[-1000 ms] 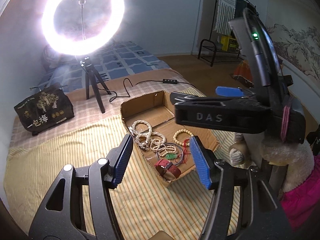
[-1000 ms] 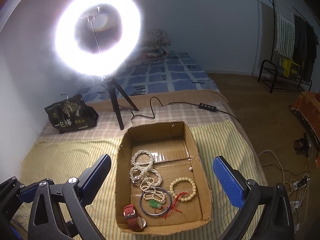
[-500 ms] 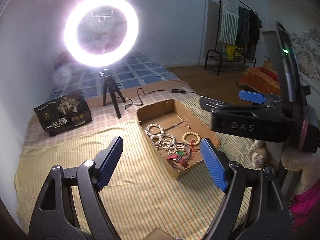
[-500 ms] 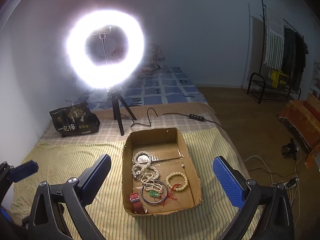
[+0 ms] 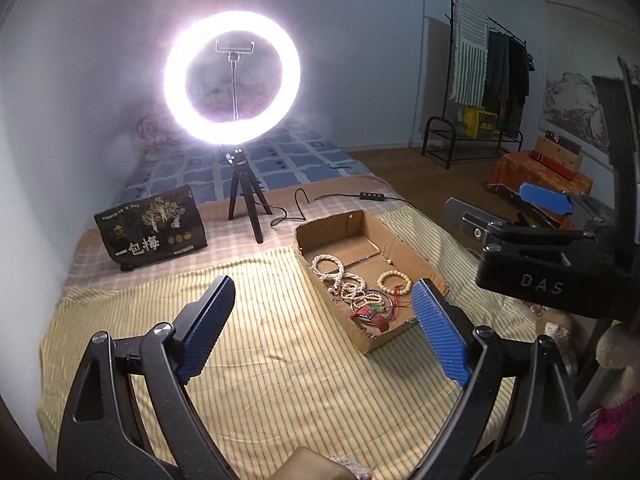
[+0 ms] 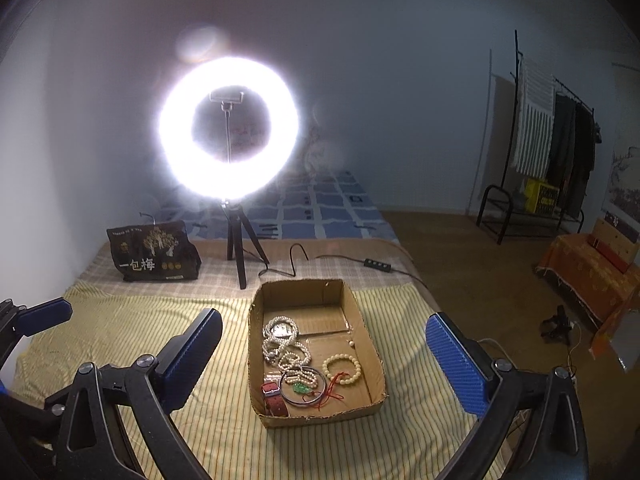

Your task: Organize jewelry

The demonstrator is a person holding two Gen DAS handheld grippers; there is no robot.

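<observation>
The left tool is held above the striped bed cover; its jaws are opening and nothing is located between them. The right tool is held with its jaws wide apart and empty. The jewelry is contained in an open cardboard box resting on the bed. White bead strands, a cream bead bracelet, a dark bangle and a red strap are visible inside the box.
</observation>
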